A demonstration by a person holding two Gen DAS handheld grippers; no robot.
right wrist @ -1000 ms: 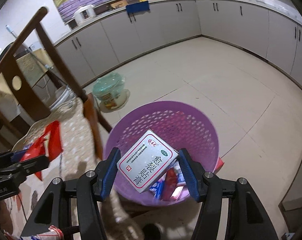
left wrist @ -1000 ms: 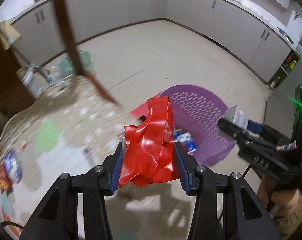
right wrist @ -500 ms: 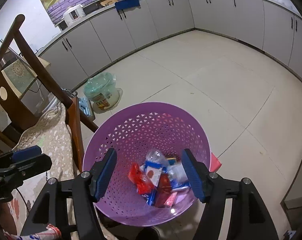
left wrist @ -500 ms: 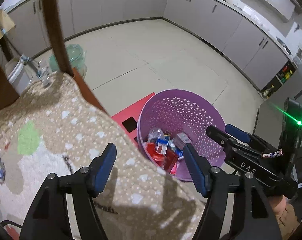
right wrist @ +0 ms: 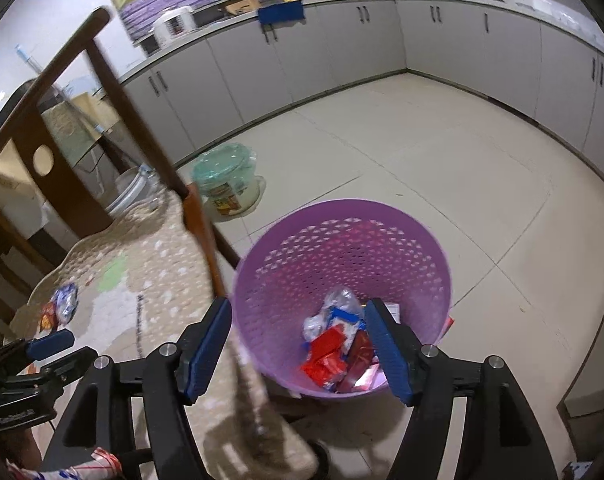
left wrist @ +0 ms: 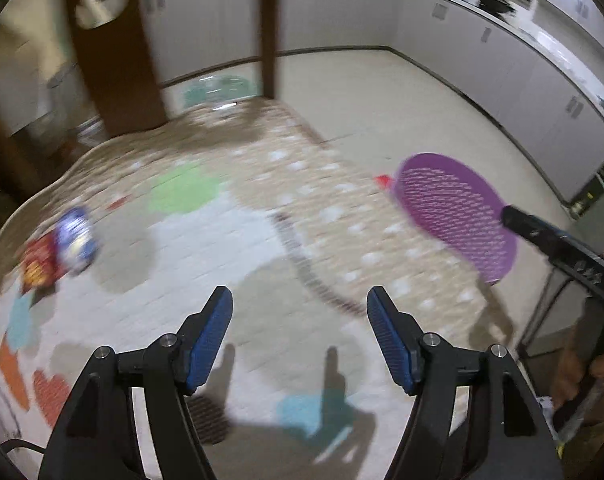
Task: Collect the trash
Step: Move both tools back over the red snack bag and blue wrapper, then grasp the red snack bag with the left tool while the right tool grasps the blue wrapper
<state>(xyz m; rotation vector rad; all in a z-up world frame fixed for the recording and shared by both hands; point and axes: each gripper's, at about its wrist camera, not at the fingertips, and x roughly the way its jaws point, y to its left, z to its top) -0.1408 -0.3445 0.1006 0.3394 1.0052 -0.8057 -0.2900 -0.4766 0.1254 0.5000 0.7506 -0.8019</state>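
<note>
The purple basket [right wrist: 342, 248] stands on the floor beside the table, holding red wrappers [right wrist: 326, 364], a clear plastic piece [right wrist: 336, 300] and other packets. My right gripper [right wrist: 299, 306] hovers over its near rim, jaws opening, nothing between them. My left gripper [left wrist: 299, 294] is open and empty above the patterned tablecloth [left wrist: 262, 208]. A blue-white wrapper [left wrist: 76, 240] and a red-yellow packet [left wrist: 38, 268] lie on the cloth at its far left, well apart from the left gripper. The basket [left wrist: 454, 200] shows right of the table, with the right gripper's finger [left wrist: 542, 236] in front of it.
A dark wooden chair [right wrist: 42, 132] stands against the table's far side. A green-lidded tub [right wrist: 228, 184] sits on the tiled floor beyond the basket. Grey cabinets [right wrist: 342, 52] line the walls. A red flat thing [left wrist: 383, 180] lies by the basket's foot.
My left gripper let the red wrapper fall into the basket and swung left over the table. My right gripper dropped the white box into the basket, widened its jaws and shifted slightly.
</note>
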